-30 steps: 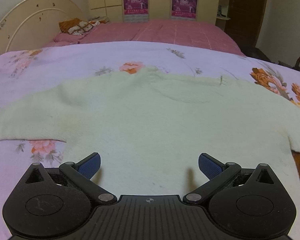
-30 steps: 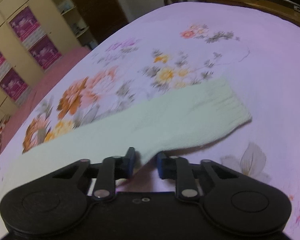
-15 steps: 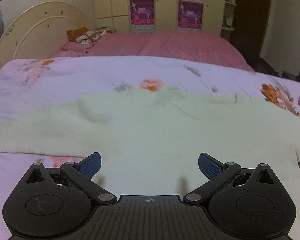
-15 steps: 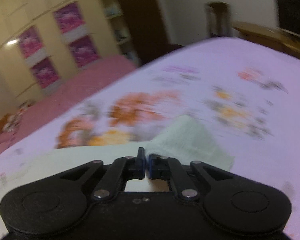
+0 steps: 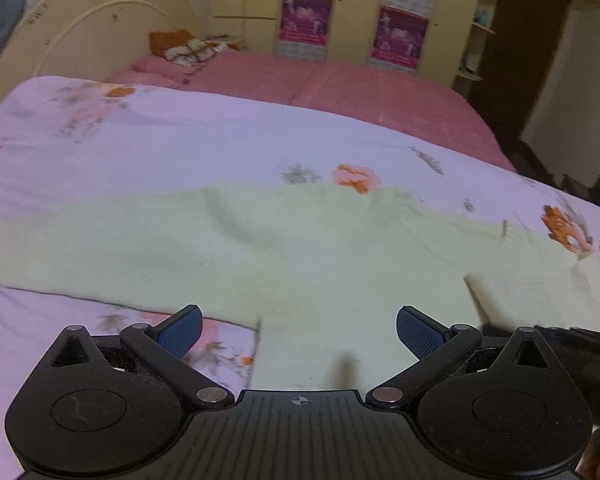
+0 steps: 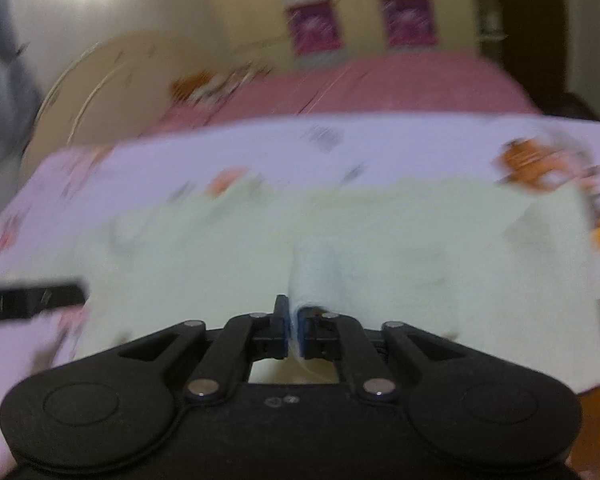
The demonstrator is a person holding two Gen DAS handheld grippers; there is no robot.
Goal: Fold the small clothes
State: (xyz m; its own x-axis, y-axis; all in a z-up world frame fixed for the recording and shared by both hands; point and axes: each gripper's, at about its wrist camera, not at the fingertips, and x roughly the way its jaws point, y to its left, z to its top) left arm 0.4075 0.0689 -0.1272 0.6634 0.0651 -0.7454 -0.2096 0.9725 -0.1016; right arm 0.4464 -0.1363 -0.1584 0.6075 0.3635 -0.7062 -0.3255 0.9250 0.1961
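1. We are seeing the right gripper (image 6: 296, 330) with its jaws drawn close together, a fold of the pale green sweater (image 5: 300, 256) caught between the blue pads (image 6: 285, 328); the jaws have just been opening a little, yet the cloth is sitting pinched in the narrow gap.
2. We are seeing the left gripper (image 5: 299, 330) with its jaws spread wide, nothing between them; its blue pads (image 5: 182, 328) are hovering over the near edge of the sweater, where the body meets one sleeve.
3. Both grippers are pointing forward and downward at the bed. The right view is heavily blurred, so fine detail there is beyond us.
4. In the left view a dark blurred shape, the right gripper (image 5: 572, 340), is showing at the right edge, just beside the left one; in the right view a black bar (image 6: 28, 300) is crossing the left edge, and we cannot tell exactly what it is.
5. The sweater is lying spread across a lilac bedsheet (image 5: 140, 140) printed with orange and pink flowers, one sleeve stretching to the left.
6. Beyond it we are seeing a second bed with a pink cover (image 5: 340, 84), a cream curved headboard (image 5: 100, 24), and a yellowish wardrobe (image 5: 356, 12) with magenta panels.
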